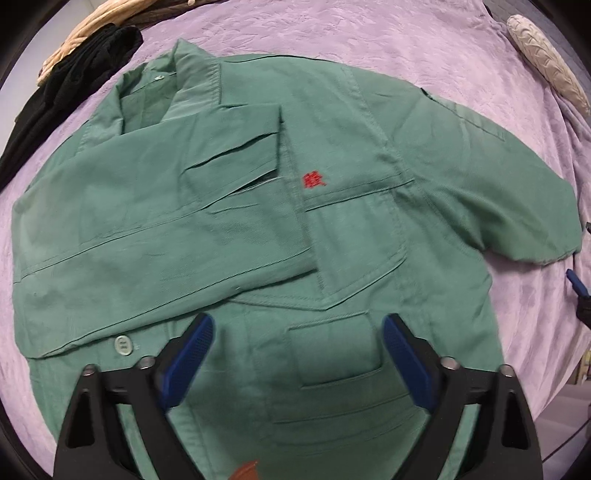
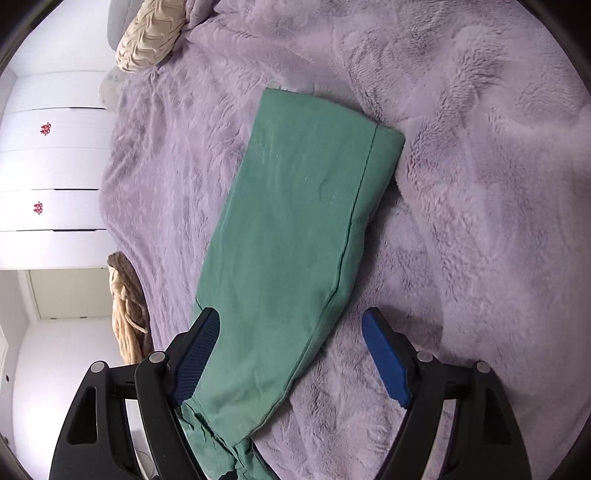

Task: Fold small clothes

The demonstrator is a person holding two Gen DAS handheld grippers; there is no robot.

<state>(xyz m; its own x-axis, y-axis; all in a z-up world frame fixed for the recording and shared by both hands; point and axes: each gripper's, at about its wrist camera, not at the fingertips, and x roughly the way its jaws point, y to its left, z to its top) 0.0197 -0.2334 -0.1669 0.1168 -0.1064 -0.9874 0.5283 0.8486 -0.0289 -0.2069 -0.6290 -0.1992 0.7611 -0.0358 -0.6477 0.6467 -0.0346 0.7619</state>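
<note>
A green work shirt (image 1: 229,229) lies front-up on the purple fleece blanket (image 1: 424,48), collar towards the upper left. One sleeve is folded across its chest, beside the red embroidery (image 1: 314,180) above a breast pocket. My left gripper (image 1: 298,325) hangs open straight above the lower front, with nothing pinched between its blue pads. The other sleeve (image 2: 303,221) stretches flat away from my right gripper (image 2: 291,317). That gripper is open and straddles the sleeve near the shoulder, its left pad (image 2: 199,354) at the cloth's edge.
A black garment (image 1: 74,74) and a cream knitted cloth (image 1: 92,26) lie beyond the collar. A cream pillow (image 2: 151,37) sits at the bed's far corner. White drawers (image 2: 55,166) stand past the bed edge, where a beige cloth (image 2: 125,314) hangs.
</note>
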